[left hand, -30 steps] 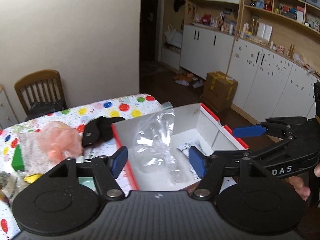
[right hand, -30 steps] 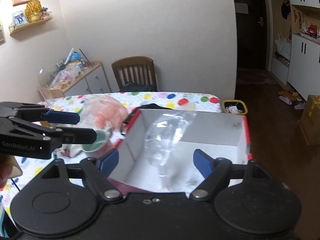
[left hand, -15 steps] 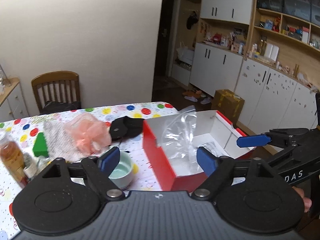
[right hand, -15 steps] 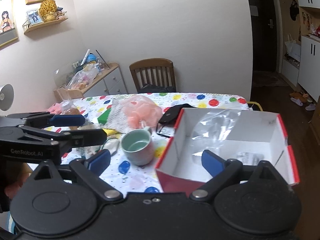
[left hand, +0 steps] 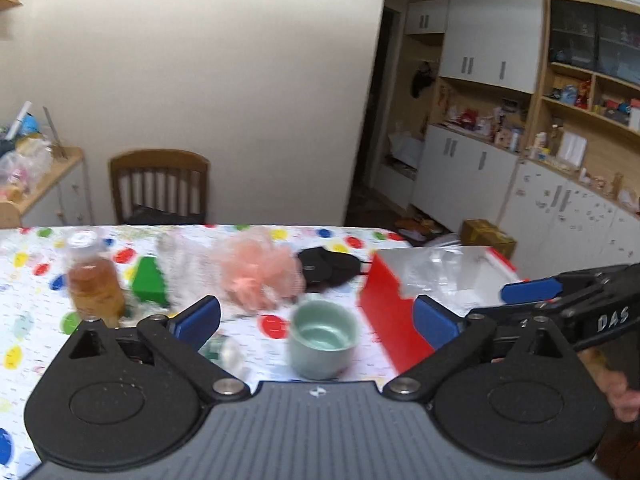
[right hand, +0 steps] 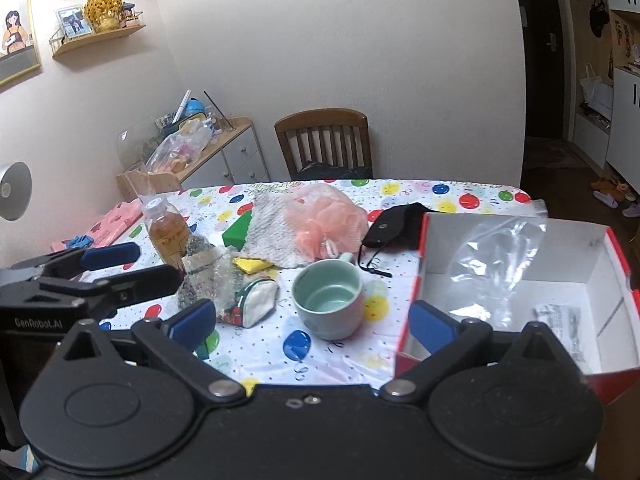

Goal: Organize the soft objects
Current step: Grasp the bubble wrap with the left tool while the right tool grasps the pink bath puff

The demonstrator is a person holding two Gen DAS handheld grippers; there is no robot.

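Observation:
A red box with a white inside (right hand: 520,292) (left hand: 384,300) stands at the table's right end and holds a clear plastic bag (right hand: 496,252) (left hand: 440,268). A pink mesh pouf (right hand: 324,220) (left hand: 256,268) lies on a white cloth (right hand: 268,224) mid-table, with a black pouch (right hand: 396,224) (left hand: 328,266) to its right. My left gripper (left hand: 316,318) is open and empty above the near table edge; it also shows in the right wrist view (right hand: 132,264). My right gripper (right hand: 312,322) is open and empty, near the box; it also shows in the left wrist view (left hand: 520,300).
A pale green cup (right hand: 328,300) (left hand: 322,336) stands between the grippers' reach and the box. A bottle of amber liquid (right hand: 166,232), a green block (right hand: 236,232), a yellow sponge (right hand: 252,264), bubble wrap and a small strawberry pouch (right hand: 256,300) crowd the left. A wooden chair (right hand: 324,144) stands behind the table.
Both grippers have pulled back and up from over the box, open and empty. The plastic bag stays in the box. The view now takes in the whole table.

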